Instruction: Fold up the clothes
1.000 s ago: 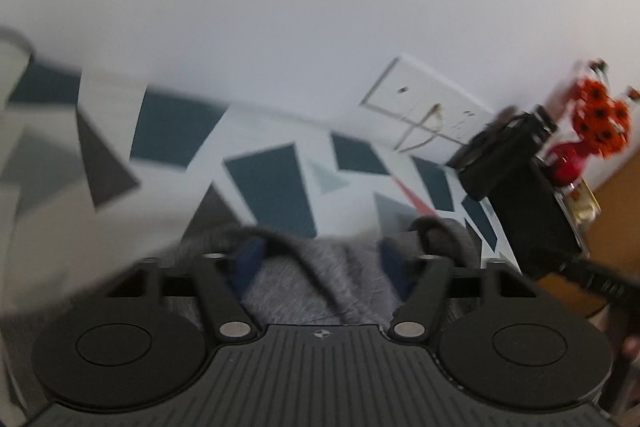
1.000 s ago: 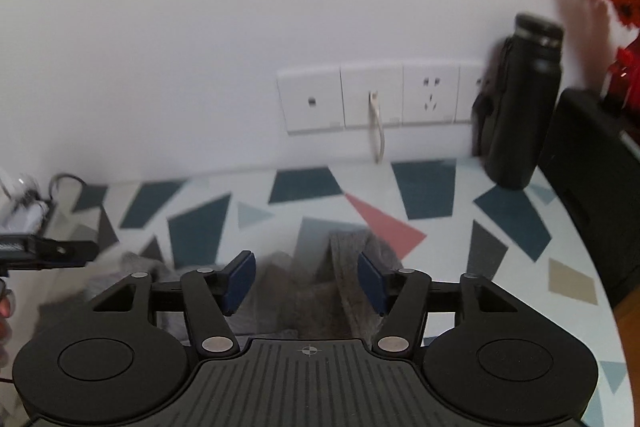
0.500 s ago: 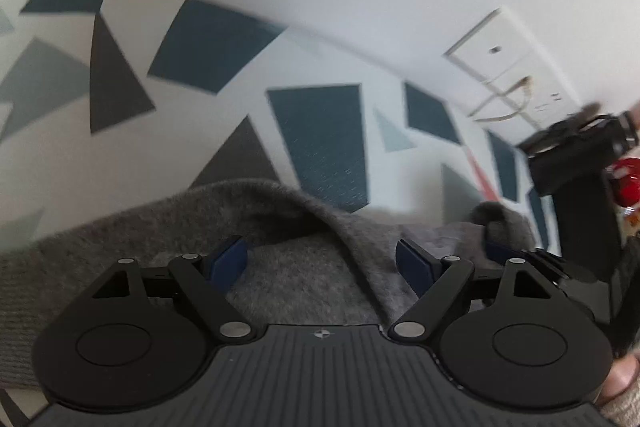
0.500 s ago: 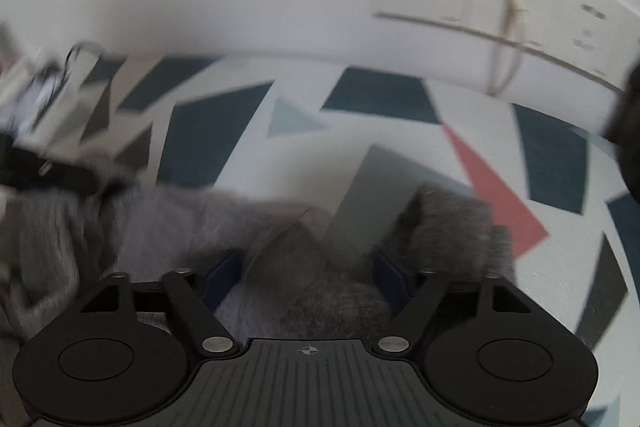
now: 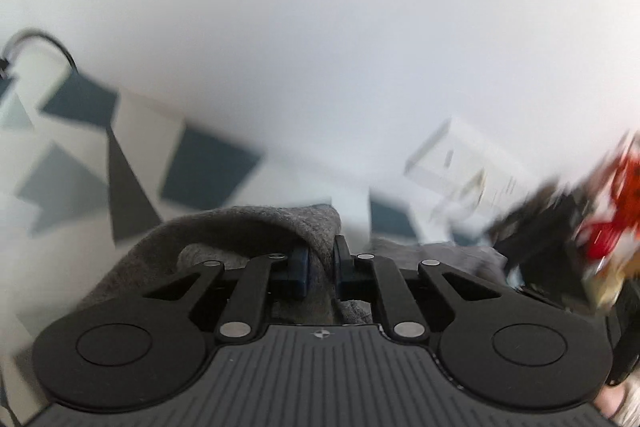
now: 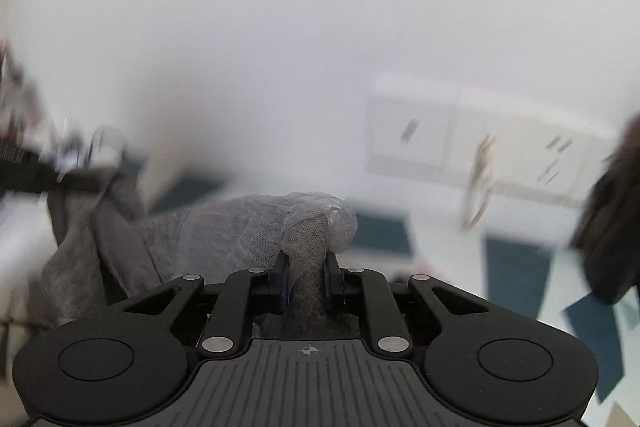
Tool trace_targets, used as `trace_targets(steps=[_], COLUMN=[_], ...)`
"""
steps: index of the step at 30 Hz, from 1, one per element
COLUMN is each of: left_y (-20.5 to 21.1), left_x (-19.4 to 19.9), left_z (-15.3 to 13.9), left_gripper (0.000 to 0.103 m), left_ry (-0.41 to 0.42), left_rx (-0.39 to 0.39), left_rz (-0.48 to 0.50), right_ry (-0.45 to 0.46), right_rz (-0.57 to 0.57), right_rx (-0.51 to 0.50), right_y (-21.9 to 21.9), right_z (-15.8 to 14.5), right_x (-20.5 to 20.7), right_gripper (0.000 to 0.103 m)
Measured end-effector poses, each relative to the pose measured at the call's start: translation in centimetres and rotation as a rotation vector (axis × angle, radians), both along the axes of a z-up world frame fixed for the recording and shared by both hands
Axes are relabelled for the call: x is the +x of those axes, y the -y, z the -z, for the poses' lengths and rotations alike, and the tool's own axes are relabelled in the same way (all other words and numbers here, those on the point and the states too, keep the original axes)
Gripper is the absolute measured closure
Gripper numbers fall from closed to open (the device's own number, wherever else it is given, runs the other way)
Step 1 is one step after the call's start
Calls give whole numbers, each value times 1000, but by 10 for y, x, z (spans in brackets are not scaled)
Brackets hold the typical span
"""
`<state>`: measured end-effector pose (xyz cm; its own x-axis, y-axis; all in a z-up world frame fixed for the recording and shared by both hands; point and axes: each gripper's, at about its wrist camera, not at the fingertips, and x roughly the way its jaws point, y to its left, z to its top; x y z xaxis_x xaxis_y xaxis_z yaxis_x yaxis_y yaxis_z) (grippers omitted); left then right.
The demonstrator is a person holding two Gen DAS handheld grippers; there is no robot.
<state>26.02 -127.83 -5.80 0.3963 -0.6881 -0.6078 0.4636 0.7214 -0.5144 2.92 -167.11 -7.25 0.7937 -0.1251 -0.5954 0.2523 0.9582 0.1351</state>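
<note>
Through my left wrist camera, my left gripper (image 5: 320,263) is pinched nearly closed on a thick fold of the grey knit garment (image 5: 248,227), which humps up over the blue pads (image 5: 301,267) and hangs toward the patterned tabletop (image 5: 76,183) below. The wall sockets (image 5: 460,163) and something red (image 5: 612,215) at the far right are smeared by motion, so I cannot read them well.

Through my right wrist camera, my right gripper (image 6: 306,281) is likewise squeezed down on a bunched wad of the same grey cloth (image 6: 280,227), its weave stretched pale where it bulges above the tips. The cloth trails left toward a dark, blurred shape that I take for my other tool. A dark object (image 6: 612,219) stands at the right edge, close to the sockets (image 6: 460,143).

My worry: both holds are on thick bunches, not clean edges. A quick lift could let layers slip out unevenly, and a wide swing to the right could knock that dark object.
</note>
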Motion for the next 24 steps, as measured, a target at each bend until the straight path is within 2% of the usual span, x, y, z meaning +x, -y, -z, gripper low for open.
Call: trace_targets(steps=[2, 5, 8, 11, 15, 19, 21, 24], left_y=[-19, -39, -55, -74, -94, -99, -98, -101], left_x=[0, -13, -32, -51, -71, -78, -77, -76], left_z=[-14, -9, 19, 53, 82, 90, 88, 80], left_gripper=[91, 91, 91, 91, 91, 90, 86, 63], left_ry=[13, -2, -72, -182, -279, -300, -294, -277], left_rx=[-45, -29, 27, 63, 102, 94, 94, 79], left_rz=[-23, 1, 23, 12, -6, -23, -20, -23], right_ry=[26, -77, -197, -289, -302, -319, -328, -308], right_rz=[12, -42, -95, -124, -109, -90, -97, -91], right_rx=[37, 42, 76, 108, 117, 119, 100, 84], right_y=[4, -8, -30, -52, -74, -73, -73, -73], right_z=[-13, 2, 33, 60, 70, 69, 65, 54], right_x=[-10, -25, -43, -57, -70, -65, -63, -62], right_gripper=[89, 89, 89, 89, 88, 86, 81, 72])
